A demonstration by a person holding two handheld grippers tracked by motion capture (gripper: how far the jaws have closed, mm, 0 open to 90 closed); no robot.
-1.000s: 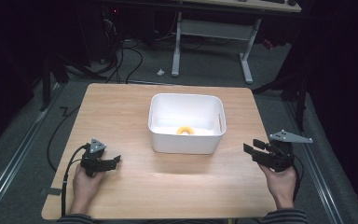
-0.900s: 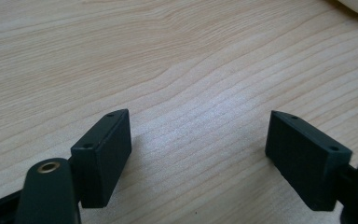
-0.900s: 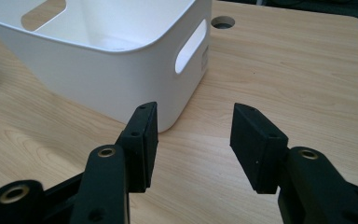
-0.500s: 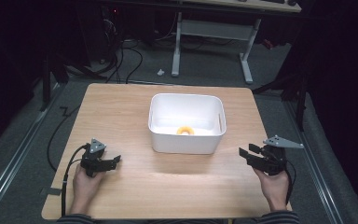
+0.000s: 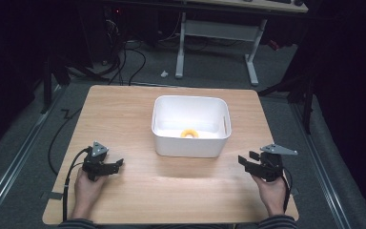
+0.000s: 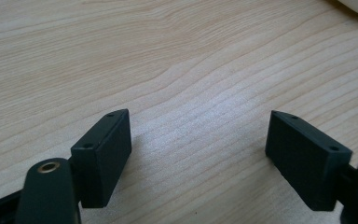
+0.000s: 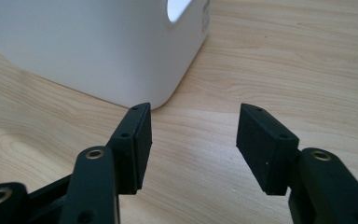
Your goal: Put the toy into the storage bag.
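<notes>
Nearest you, your left gripper [image 5: 108, 167] rests low on the table [image 5: 124, 109] at the near left, jaws spread wide with only bare wood between them. Your right gripper [image 5: 250, 163] sits at the near right, pointed toward the bin's near right corner; its jaws have just been opening and stand apart with nothing in them.

Farther out, mid-table, stands the white bin [image 5: 190, 143], upright, well apart from both grippers. It looks like thin moulded plastic: light, fairly stiff, smooth and likely slippery on its rounded walls. The right gripper view shows a handle cut-out [image 7: 179, 8] high in the end wall; that slot or the rim above it is probably your best hold, since the curved corner gives flat pads little to bite on. One grip on one end may tip or swing it, so expect to steady the other side.

Inside, on the bin floor near the front wall, lies a small yellow ring [image 5: 189, 134]. It seems light and perhaps soft, though it is too small to tell. Reach down from above and pinch across its band; the front wall crowds a straight approach.
</notes>
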